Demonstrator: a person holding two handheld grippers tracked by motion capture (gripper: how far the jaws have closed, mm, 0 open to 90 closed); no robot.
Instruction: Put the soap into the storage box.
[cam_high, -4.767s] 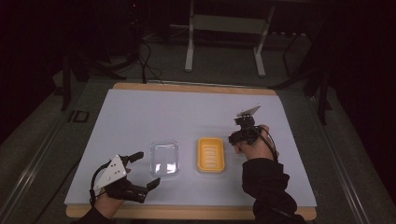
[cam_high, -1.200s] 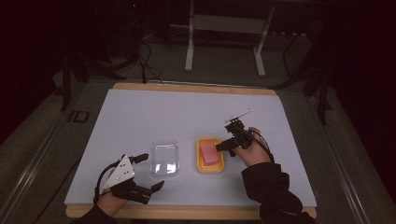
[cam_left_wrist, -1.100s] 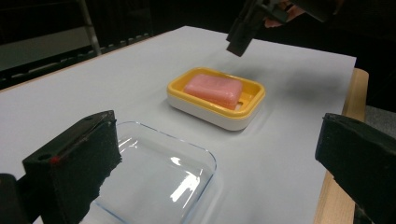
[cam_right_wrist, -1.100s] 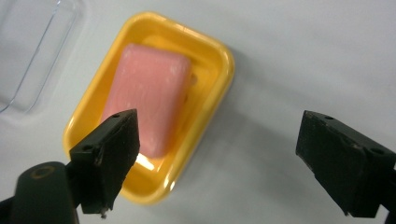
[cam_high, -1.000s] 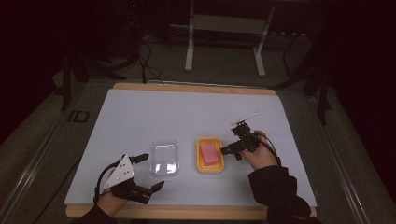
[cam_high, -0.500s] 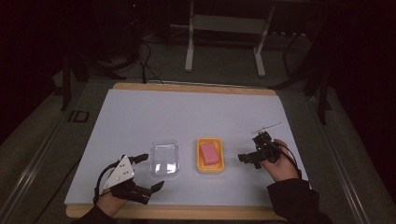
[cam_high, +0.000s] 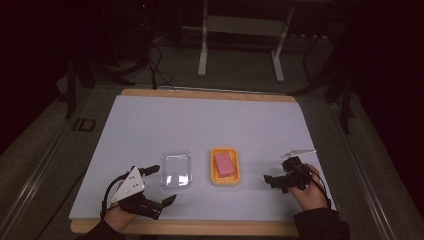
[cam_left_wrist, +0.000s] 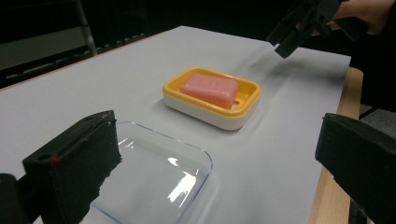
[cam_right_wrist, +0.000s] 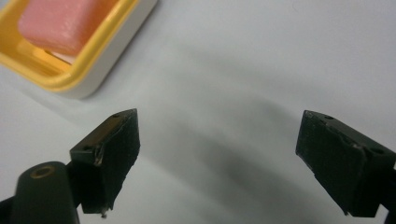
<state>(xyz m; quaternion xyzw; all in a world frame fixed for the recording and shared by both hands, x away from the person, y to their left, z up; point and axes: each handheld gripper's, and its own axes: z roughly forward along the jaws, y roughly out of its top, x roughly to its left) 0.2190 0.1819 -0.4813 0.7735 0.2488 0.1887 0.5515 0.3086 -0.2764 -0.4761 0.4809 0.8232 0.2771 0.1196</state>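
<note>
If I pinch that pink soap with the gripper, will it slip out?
Maybe. The pink soap bar looks smooth with rounded edges, so it could slide. It seems solid, probably stiff. It lies loose in the yellow soap dish, so that might scoot too.

- Your left tongs (cam_high: 156, 186) are black, with a pale grey three-cornered plate on top bearing a few small dark dots.
- Your right tongs (cam_high: 278, 174) are black too, a thin pale plate standing above them and a dark cable looping behind.
- Their blocky black pads (cam_right_wrist: 113, 148) show small screw holes.
- Your sleeves (cam_high: 320, 225) are dark.
</note>
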